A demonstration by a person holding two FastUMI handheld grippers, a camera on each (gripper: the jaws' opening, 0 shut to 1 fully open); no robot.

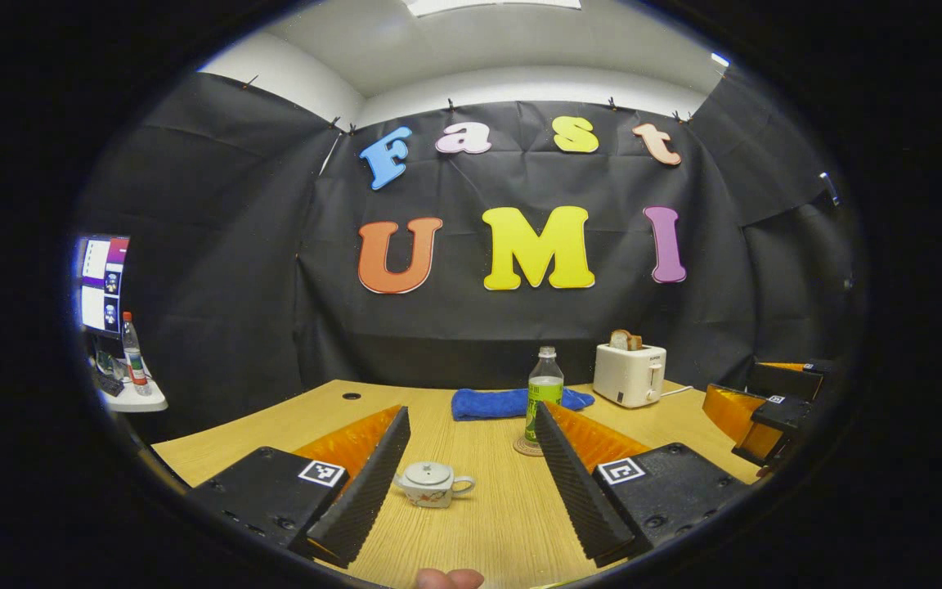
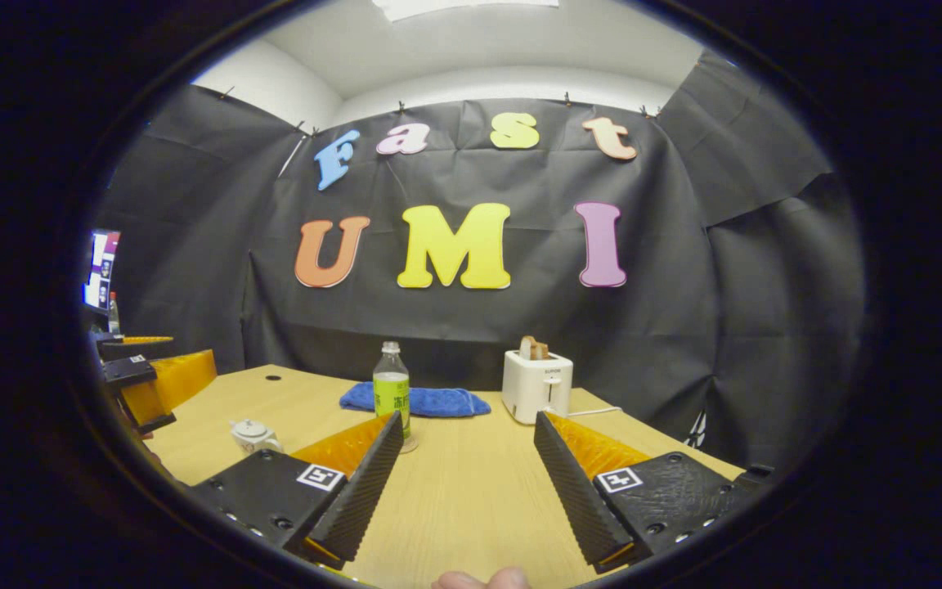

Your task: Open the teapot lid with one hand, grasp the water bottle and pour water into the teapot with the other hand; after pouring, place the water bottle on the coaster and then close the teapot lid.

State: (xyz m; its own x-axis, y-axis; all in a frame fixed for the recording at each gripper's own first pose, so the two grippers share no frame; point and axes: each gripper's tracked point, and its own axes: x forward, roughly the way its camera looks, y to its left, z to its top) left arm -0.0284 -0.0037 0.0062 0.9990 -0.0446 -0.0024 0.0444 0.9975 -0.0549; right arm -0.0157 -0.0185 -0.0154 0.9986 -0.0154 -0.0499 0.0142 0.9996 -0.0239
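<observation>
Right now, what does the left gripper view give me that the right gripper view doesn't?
Left gripper view alone: the teapot sits between the open left gripper, lid on; the coaster edge shows under the water bottle; the right gripper is far right. A second bottle stands on a side shelf.

Right gripper view alone: bare table between the open right gripper; the left gripper is at the left edge.

Both: teapot, water bottle, blue towel, toaster with bread.
</observation>
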